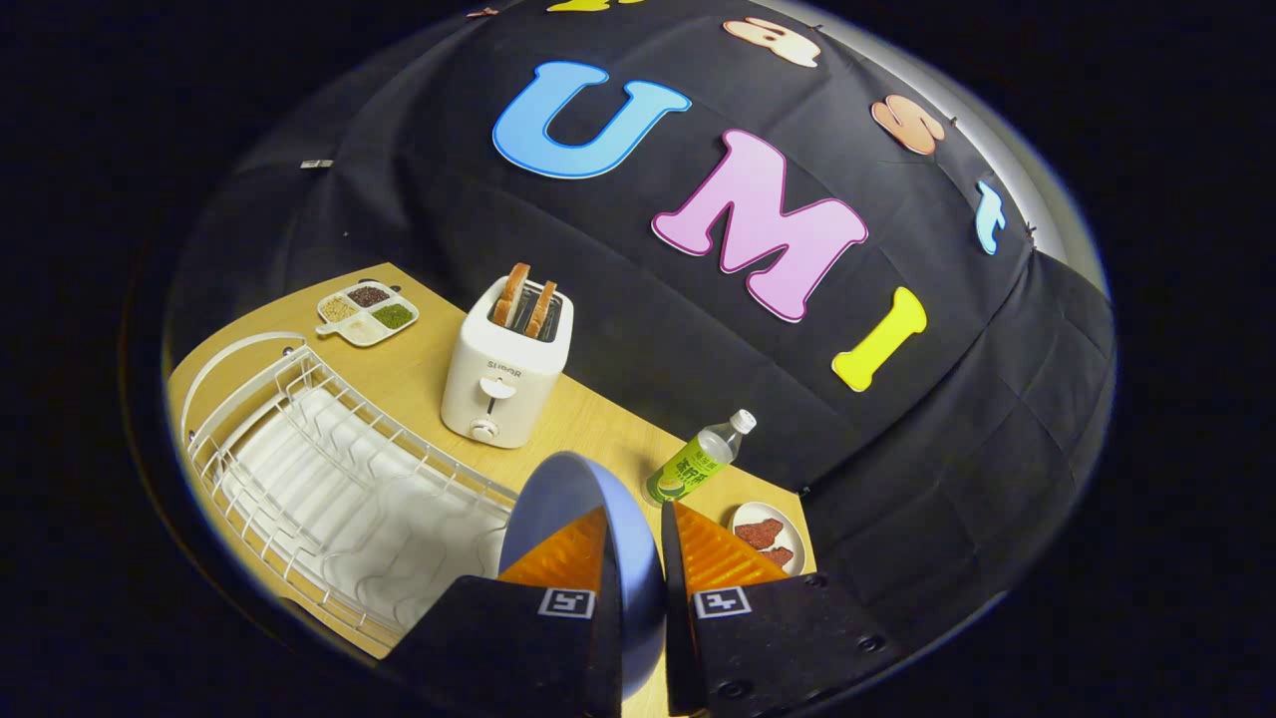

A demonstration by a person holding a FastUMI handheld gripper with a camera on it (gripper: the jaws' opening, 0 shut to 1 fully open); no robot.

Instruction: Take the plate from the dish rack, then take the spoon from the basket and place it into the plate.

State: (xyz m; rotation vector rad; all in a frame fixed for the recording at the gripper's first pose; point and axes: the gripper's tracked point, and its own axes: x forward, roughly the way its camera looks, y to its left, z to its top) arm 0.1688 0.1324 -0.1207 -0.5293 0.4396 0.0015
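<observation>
While the jaws grip its rim, the blue plate (558, 499) stands on edge.

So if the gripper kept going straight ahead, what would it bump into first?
Probably the bottle. The gripper is shut on the blue plate, held on edge, and the bottle lies just beyond the fingertips, the black cloth wall behind it. Depth is hard to judge.
</observation>
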